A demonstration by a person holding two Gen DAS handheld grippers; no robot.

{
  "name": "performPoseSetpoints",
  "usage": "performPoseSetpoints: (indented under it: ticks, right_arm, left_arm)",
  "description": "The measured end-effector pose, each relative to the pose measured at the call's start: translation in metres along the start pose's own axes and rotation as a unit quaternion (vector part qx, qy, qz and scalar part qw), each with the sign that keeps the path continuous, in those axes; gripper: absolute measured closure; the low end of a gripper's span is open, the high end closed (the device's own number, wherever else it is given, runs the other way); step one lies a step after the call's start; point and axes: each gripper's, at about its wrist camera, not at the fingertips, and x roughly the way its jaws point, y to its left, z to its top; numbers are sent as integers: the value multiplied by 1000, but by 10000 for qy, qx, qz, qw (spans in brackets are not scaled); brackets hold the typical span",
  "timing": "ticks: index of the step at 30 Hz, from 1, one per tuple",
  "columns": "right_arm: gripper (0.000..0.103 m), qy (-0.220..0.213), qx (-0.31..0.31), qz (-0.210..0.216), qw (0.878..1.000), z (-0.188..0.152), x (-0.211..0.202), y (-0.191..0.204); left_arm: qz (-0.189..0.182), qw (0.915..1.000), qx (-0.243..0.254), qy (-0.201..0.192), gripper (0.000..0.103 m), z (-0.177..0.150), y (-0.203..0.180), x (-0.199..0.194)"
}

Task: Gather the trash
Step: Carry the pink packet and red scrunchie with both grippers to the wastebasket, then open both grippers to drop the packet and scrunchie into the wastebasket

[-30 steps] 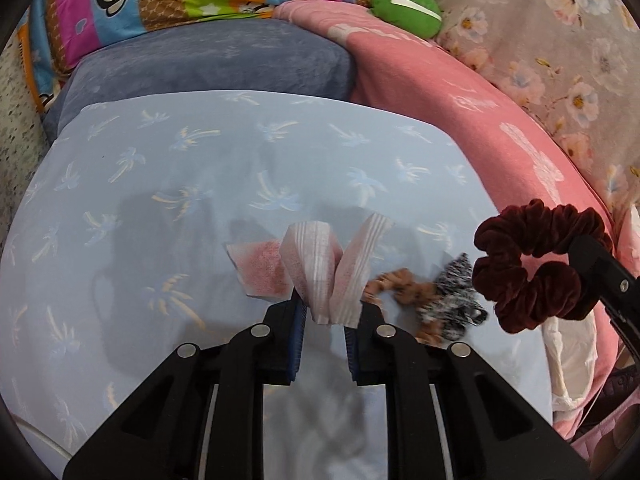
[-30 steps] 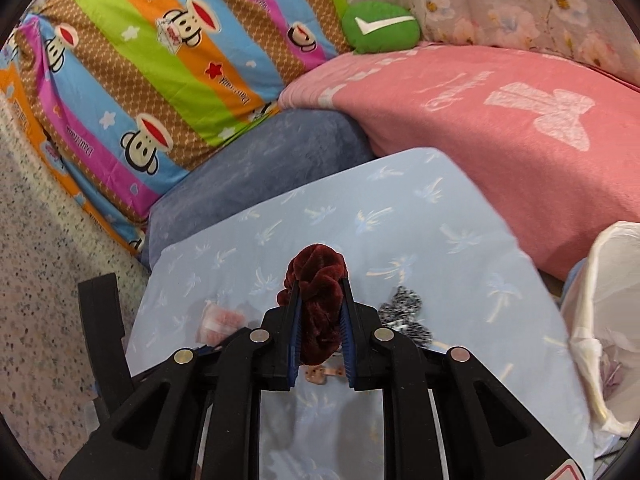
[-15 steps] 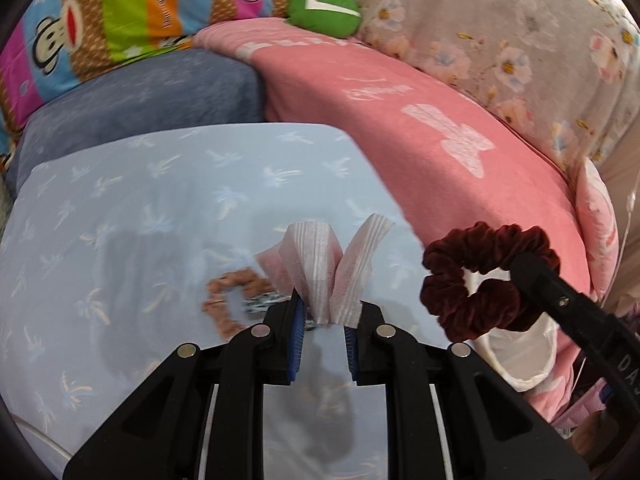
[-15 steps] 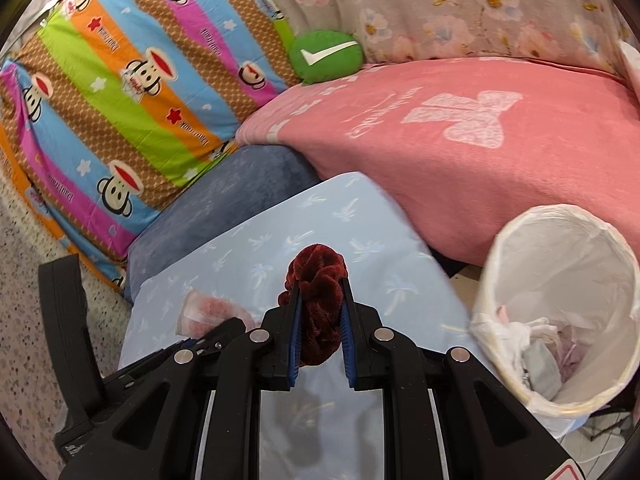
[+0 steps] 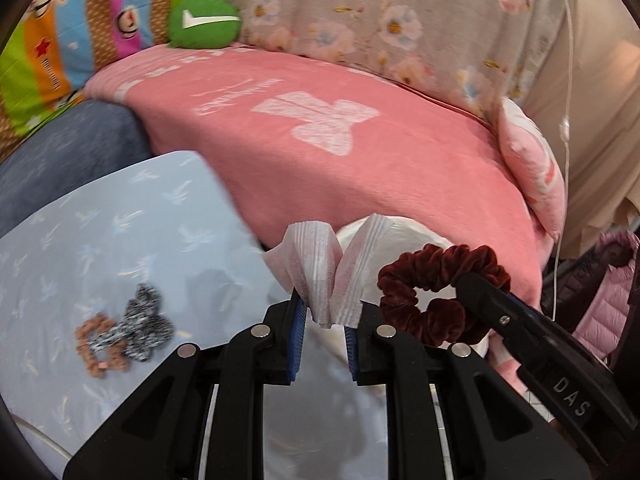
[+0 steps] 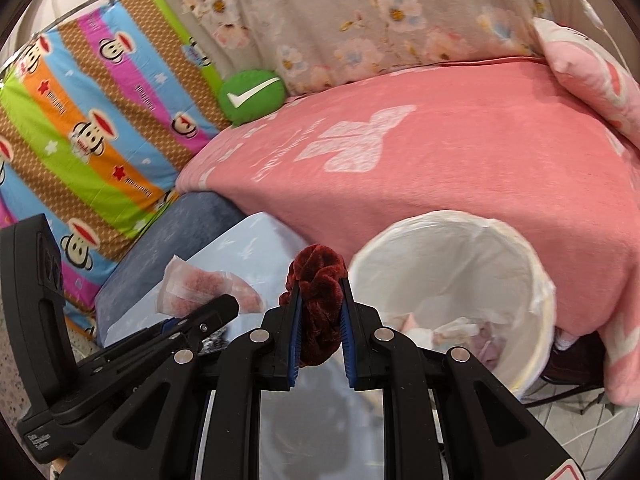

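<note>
Jaws of the left gripper (image 5: 325, 320) clenched on a folded pinkish-white wrapper (image 5: 320, 268), low centre of the left wrist view. Jaws of the right gripper (image 6: 319, 322) clenched on a dark red scrunchie (image 6: 318, 280), low centre of the right wrist view. Just right of the scrunchie, a white-lined trash bin (image 6: 520, 280) with crumpled paper inside, against the pink blanket (image 6: 440, 184). On the pale blue counter (image 5: 100, 248), lower left: a grey speckled scrunchie (image 5: 144, 320) overlapping a tan scrunchie (image 5: 96, 348). Upper left: green check-mark cushion (image 5: 202, 20).
</note>
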Motion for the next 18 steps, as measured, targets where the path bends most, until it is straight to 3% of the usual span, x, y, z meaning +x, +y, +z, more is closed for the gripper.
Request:
performPoseSetpoints:
  ticks: [14,16,18]
  right_arm:
    - [86,-163,398,-339,9985,10,-14,-66]
    - [86,-174,408,-361,9984,12,-14,-69]
    - [86,-187,402,-394,9982,12,-13,-70]
  left_arm:
    - [-331,9982,466,203,82,8,-60,28]
    - [-312,9980,505,222,75,9,-63,31]
    - [-287,9981,517,191,62,10,-65,32]
